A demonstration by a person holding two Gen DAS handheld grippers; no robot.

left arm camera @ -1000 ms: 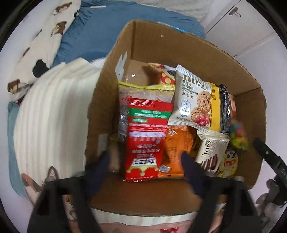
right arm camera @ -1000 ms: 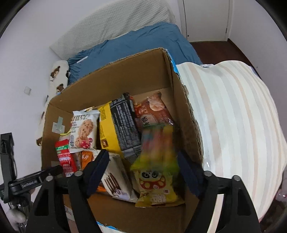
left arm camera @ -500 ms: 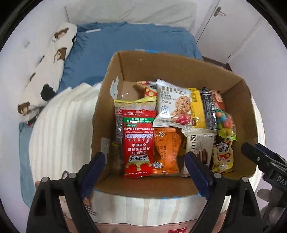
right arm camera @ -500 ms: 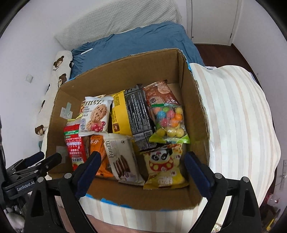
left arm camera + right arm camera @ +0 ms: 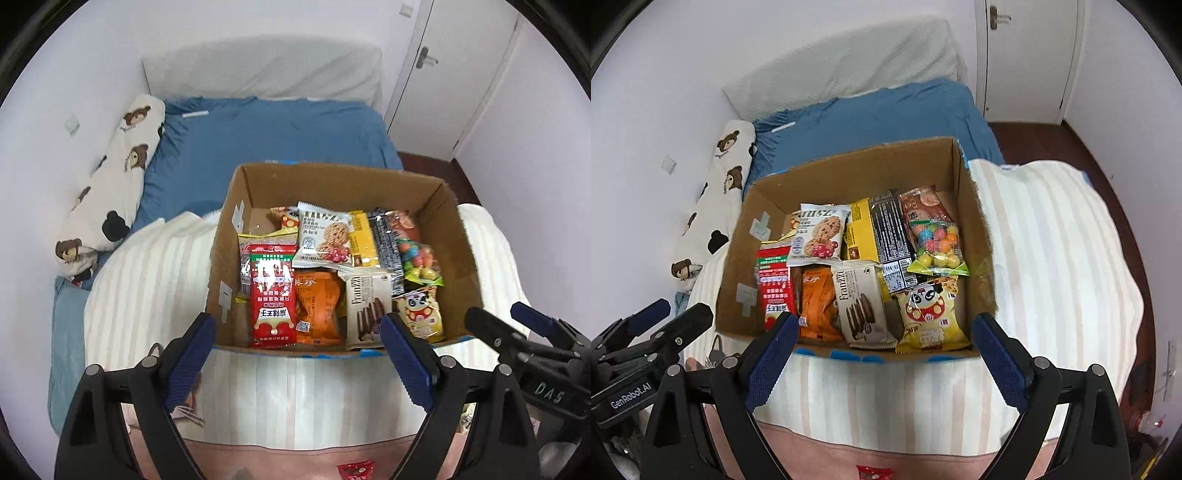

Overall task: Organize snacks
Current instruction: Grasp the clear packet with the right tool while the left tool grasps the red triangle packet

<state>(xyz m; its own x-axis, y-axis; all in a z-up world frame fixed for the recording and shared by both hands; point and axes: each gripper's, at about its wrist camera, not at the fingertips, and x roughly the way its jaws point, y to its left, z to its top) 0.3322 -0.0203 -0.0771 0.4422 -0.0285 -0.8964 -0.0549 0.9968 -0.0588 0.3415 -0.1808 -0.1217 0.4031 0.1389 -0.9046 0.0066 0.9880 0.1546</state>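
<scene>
Hovering before the box (image 5: 334, 184), both the left hand-held gripper (image 5: 297, 349) and right hand-held gripper (image 5: 882, 349) gape, holding nothing; packets (image 5: 862, 273) look tidily arranged, so best avoid disturbing them.

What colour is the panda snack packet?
Yellow panda packet, clearest in the right wrist view.

Cardboard box (image 5: 448, 236) on striped blanket (image 5: 147, 280), packed with snacks. Red packet (image 5: 273, 295) at box's left, panda bag (image 5: 421, 314) at right. Left gripper (image 5: 297, 334) spread wide, empty, just before box's near wall.
</scene>
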